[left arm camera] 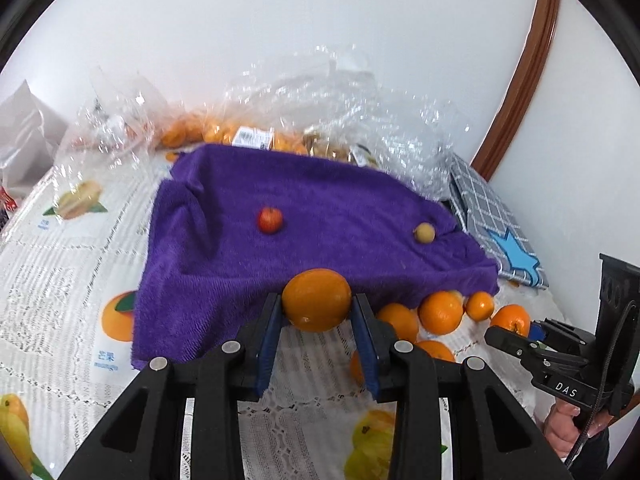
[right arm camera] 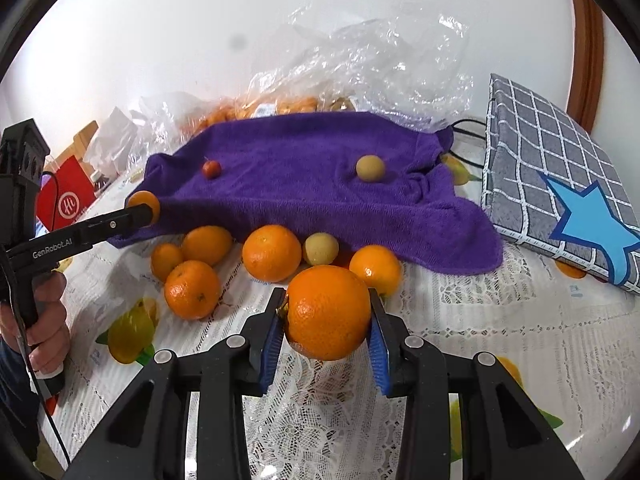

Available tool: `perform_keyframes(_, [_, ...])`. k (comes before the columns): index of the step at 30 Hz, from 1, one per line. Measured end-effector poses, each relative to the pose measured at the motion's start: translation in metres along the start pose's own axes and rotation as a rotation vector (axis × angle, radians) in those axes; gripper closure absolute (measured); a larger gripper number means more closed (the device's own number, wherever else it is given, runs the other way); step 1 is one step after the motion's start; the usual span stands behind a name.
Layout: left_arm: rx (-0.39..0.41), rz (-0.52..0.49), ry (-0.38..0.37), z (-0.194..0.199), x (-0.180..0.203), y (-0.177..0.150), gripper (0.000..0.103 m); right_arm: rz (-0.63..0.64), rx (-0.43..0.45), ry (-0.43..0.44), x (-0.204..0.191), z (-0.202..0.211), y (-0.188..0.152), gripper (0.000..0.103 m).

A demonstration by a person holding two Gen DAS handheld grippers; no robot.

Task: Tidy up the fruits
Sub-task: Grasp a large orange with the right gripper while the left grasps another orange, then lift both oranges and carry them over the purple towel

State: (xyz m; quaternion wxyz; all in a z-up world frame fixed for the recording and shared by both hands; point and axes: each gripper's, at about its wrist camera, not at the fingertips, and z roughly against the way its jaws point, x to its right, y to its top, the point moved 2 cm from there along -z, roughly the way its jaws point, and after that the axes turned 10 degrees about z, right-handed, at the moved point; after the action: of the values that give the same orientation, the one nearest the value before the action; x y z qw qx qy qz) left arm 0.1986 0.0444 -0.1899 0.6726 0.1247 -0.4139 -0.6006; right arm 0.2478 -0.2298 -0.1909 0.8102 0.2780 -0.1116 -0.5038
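Left gripper [left arm camera: 317, 307]: fingers clamped on an orange [left arm camera: 316, 300], held at the purple towel's [left arm camera: 304, 216] near edge. Right gripper [right arm camera: 328, 316]: fingers pinching a bigger orange [right arm camera: 329, 312] above the bench [right arm camera: 460, 320], loose oranges [right arm camera: 272, 253] just behind.

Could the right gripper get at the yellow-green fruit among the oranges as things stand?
Probably not yet: the right gripper is shut on a large orange, so its jaws are full. The yellow-green fruit lies just beyond, unobstructed, by the purple towel.
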Motion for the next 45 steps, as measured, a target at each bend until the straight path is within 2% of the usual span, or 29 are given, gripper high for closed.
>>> perform_keyframes(13, [0.071,0.010,-0.003,0.014,-0.001,0.003,0.069,-0.040,0.066,0.018,0.006,0.011,0.002,0.065])
perform_keyframes(20, [0.110,0.010,0.007,0.023,0.000,0.007,0.069,-0.075,0.057,-0.005,0.013,0.009,0.002,0.065])
perform_keyframes(25, [0.155,0.001,0.037,0.035,-0.001,0.021,0.069,-0.126,0.079,0.003,0.025,0.017,0.008,0.065])
perform_keyframes(30, [0.161,-0.037,0.046,0.035,0.004,0.048,0.069,-0.096,0.106,-0.050,0.031,0.027,0.034,0.065])
perform_keyframes(35, [0.174,-0.013,0.031,0.028,0.012,0.077,0.069,-0.074,0.158,-0.062,0.038,0.032,0.069,0.065])
perform_keyframes(38, [0.178,0.013,0.041,0.015,0.012,0.088,0.069,-0.068,0.159,-0.074,0.044,0.023,0.085,0.065])
perform_keyframes(42, [0.135,0.076,0.048,-0.012,-0.002,0.088,0.069,-0.076,0.123,-0.087,0.052,-0.004,0.097,0.065])
perform_keyframes(45, [0.096,0.072,0.076,-0.029,-0.011,0.078,0.069,-0.094,0.098,-0.069,0.055,-0.024,0.094,0.065])
